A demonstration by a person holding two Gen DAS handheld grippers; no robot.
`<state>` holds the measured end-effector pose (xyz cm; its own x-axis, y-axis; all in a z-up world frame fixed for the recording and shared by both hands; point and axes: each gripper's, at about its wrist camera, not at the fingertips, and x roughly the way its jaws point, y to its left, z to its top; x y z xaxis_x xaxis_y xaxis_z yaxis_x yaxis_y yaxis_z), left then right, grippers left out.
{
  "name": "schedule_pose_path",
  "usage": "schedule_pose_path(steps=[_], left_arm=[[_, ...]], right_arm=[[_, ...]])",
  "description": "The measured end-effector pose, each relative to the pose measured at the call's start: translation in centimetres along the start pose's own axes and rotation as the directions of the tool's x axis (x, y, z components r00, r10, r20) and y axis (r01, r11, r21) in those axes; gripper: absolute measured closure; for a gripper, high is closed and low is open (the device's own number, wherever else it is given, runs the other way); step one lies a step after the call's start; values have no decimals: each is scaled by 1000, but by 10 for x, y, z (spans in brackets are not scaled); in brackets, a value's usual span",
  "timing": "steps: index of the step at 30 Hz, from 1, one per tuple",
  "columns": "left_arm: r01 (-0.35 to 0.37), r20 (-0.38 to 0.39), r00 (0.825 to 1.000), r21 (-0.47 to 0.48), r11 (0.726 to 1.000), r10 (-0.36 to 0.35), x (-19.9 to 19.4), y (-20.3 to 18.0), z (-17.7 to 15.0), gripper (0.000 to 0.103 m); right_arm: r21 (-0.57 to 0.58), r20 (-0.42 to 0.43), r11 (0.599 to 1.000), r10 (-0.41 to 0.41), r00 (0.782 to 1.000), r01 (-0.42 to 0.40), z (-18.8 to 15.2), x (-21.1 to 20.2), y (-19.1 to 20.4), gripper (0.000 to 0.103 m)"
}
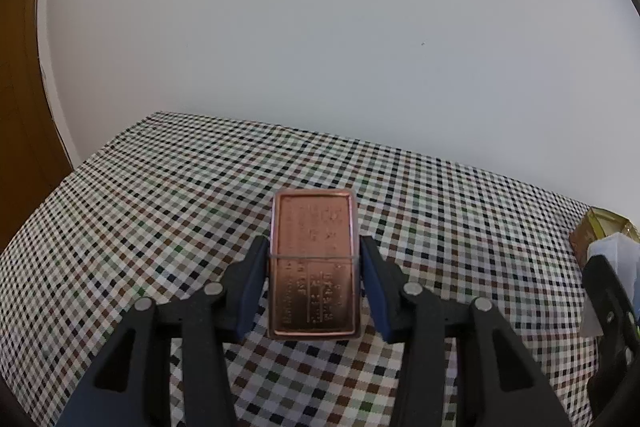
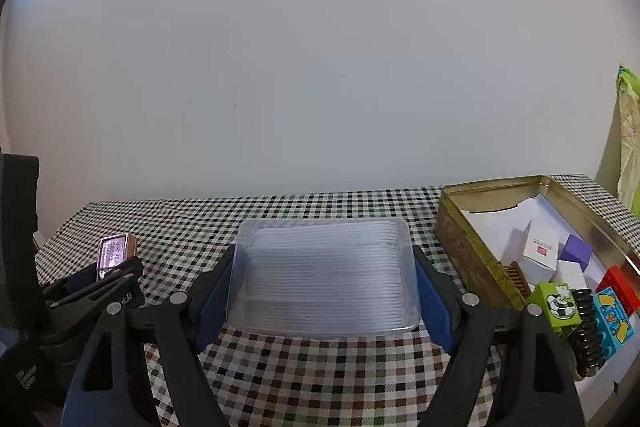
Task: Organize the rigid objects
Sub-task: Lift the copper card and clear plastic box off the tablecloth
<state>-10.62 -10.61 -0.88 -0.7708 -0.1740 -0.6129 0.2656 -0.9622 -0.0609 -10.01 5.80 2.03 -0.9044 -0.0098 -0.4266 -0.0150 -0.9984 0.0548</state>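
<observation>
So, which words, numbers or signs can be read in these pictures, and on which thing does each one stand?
None can be read with certainty.
Copper case in the left claw: embossed lines of text, too blurred to read.
White box in the tin: a small red mark, too small to read.
Left claw body in the right view: white letters, too small.
Clear tray in the right claw: no text.

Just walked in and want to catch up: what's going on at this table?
A person is sorting small items with a handheld gripper in each hand. The left gripper is clamped on a copper-coloured case, held above the checked tablecloth. The right gripper grips a clear plastic tray by its sides. To the right, an open gold tin already holds small boxes and toy blocks.
</observation>
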Motion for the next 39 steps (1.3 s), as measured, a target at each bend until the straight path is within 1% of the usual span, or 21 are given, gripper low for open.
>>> schedule_pose_path(steps=[3, 5, 12, 17, 22, 27, 28, 39], left_arm=[[1, 7, 1000, 4, 1000, -1, -11, -4, -7, 58], [0, 10, 1000, 4, 1000, 0, -20, -13, -11, 58], [0, 30, 1000, 14, 1000, -1, -39, -21, -20, 58], [3, 42, 999, 23, 1000, -4, -46, -24, -24, 58], [12, 50, 999, 24, 1000, -13, -44, -16, -26, 58], [12, 61, 998, 25, 1000, -13, -53, -18, -30, 58], [12, 62, 998, 26, 1000, -14, -49, -12, -29, 58], [4, 102, 995, 32, 999, -8, -65, -17, -39, 58]], right_arm=[[-6, 3, 1000, -2, 1000, 2, -2, -5, 4, 21], [-9, 6, 1000, -1, 1000, 1, -3, -7, 2, 21], [-14, 16, 1000, -2, 1000, 3, -6, -17, 0, 21], [-14, 22, 1000, -6, 1000, 7, -8, -24, 0, 21], [-14, 29, 1000, -9, 1000, 9, -9, -29, -1, 21], [-19, 33, 1000, -8, 999, 8, -11, -34, -5, 21], [-20, 35, 1000, -6, 999, 7, -11, -33, -7, 21], [-19, 74, 1000, -14, 997, 15, -13, -50, -15, 21]])
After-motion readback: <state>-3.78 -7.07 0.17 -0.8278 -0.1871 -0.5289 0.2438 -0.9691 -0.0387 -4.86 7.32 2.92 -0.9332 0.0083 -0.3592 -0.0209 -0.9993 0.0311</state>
